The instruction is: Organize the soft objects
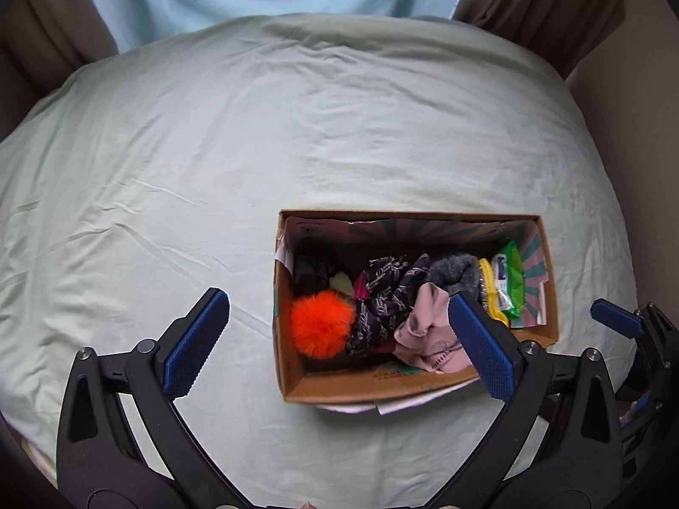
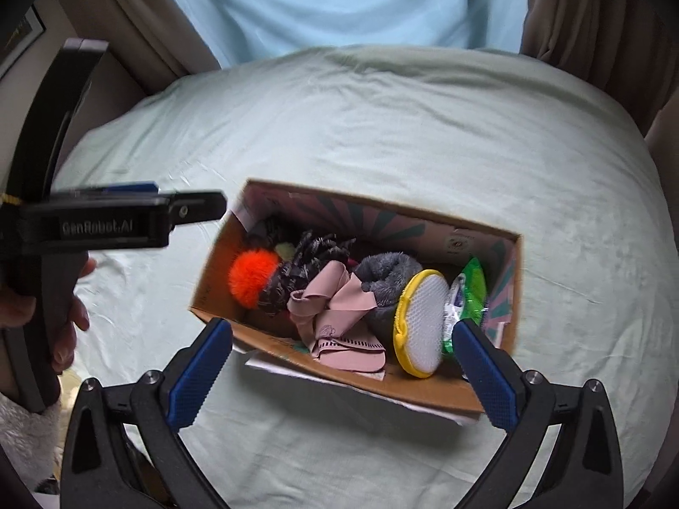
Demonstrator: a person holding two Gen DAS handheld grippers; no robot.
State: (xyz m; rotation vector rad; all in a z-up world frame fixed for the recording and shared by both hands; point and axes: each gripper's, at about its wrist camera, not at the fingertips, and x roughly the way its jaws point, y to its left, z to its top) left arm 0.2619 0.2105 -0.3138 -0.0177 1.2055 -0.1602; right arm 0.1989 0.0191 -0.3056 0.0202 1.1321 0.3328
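Both grippers, left [image 1: 339, 326] and right [image 2: 341, 348], are held with jaws spread wide and empty above the near edge of a cardboard box [image 1: 360, 386] set on a pale green bedsheet [image 1: 212, 148]. Packed inside the box are an orange pompom [image 1: 320, 327], a dark patterned scarf [image 1: 382, 297], pink cloth [image 1: 428, 331], a grey sock [image 2: 384, 273], a yellow-rimmed sponge [image 2: 420, 322] and a green packet [image 1: 511, 284].

The one legible text is "GenRobot.AI", in raised letters on the black plastic body of the left hand-held gripper [image 2: 102, 225], seen reversed in the right wrist view, off to that camera's left. Ahead of the fingers, the brown cardboard box [image 1: 382, 386] carries dark print on its near inner wall, and the green plastic packet [image 2: 471, 292] probably bears a blue label; neither can be read.
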